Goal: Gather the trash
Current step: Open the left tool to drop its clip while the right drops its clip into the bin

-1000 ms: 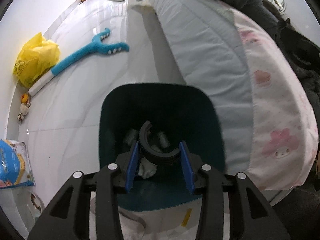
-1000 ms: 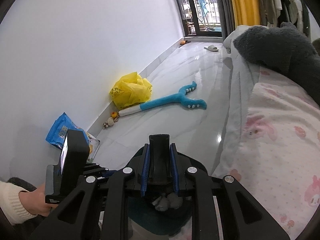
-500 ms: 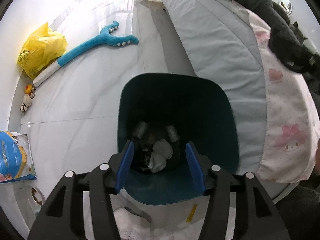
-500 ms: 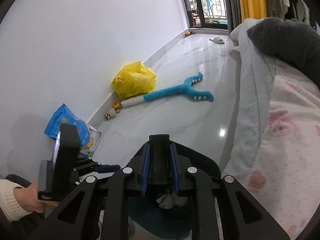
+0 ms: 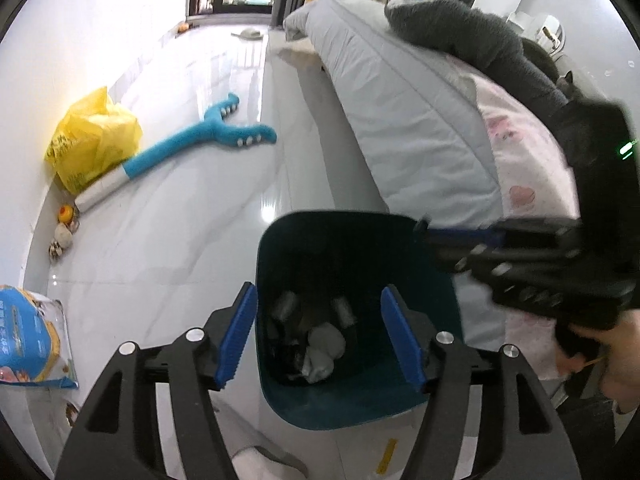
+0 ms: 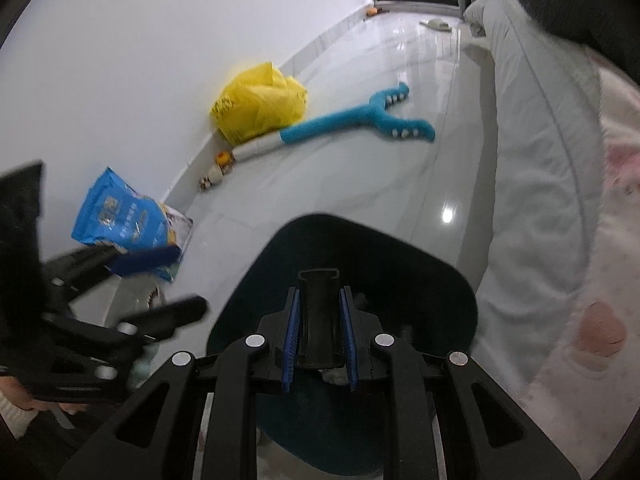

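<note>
So my left gripper [image 5: 320, 336] is spread wide with nothing between the blue pads [image 5: 236, 334], hanging right over the dark teal trash bin [image 5: 340, 412]. Looking straight down into it I see a pile at the bottom: a pale crumpled wad [image 5: 324, 350], a couple of greyish roll-shaped bits [image 5: 285, 305], and some dark stuff I can't make out.

My right gripper [image 6: 319, 340] is clamped on a black curved plastic piece [image 6: 319, 312], held upright between the pads, poking out past the fingertips. It sits above the same bin [image 6: 436, 276], roughly over the middle of the opening. In the left wrist view the right gripper [image 5: 520, 256] comes in blurry from the right side, above the bin's far right rim.

The bin stands on the glossy white tile floor [image 5: 192, 216], tight against the side of the bed [image 5: 408, 120], which has a grey quilt and a pink-printed sheet [image 5: 520, 168]. A dark grey fuzzy blanket [image 5: 472, 36] is lumped on top of the bed.

Over by the wall there's a yellow plastic bag [image 5: 90, 140], and just beside it a blue plush stick with a forked end [image 5: 208, 136] lying flat on the floor. A few small toys [image 5: 64, 228] are lined up along the baseboard, and a blue snack bag [image 5: 28, 344] is lying nearer to me. A small yellow scrap [image 5: 387, 456] lies on the floor near the bin.
</note>
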Demonstrator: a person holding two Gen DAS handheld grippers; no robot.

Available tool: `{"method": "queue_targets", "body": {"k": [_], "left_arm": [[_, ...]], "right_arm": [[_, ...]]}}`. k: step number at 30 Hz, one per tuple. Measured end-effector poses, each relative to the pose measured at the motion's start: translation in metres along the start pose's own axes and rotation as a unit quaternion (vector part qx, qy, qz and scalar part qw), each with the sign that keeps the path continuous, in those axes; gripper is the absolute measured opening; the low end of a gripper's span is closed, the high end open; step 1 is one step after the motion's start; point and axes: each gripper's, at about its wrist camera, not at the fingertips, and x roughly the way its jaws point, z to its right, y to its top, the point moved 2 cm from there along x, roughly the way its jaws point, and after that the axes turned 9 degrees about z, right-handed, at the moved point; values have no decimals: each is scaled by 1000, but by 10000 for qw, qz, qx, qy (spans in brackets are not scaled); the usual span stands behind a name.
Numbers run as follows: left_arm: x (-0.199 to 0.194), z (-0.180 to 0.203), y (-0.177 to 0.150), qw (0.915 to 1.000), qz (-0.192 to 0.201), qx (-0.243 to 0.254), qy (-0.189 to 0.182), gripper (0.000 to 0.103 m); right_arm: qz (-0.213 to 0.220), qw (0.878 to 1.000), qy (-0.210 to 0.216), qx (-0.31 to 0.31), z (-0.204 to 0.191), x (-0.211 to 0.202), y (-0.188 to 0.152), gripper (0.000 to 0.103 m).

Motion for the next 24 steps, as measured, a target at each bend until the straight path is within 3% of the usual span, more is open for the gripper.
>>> {"method": "queue_targets", "body": {"k": [10,15,19,24], "left_arm": [[-24,5,21,9985,538,19,-40,75],[-39,12,35,9959,890,131,-36,79],[-50,20,45,9939,1086,146,-82,82],[-65,39,58,9908,1316,273,-159,85]], "right_arm": [[-727,9972,-132,-93,-1,33,-24,21],[-846,9962,-196,-82,2,31,-29,22],[-838,9962,-197,-150,-1,20,-30,49],[-564,9973,-387,-275,-2,-9,-30,49]]}}
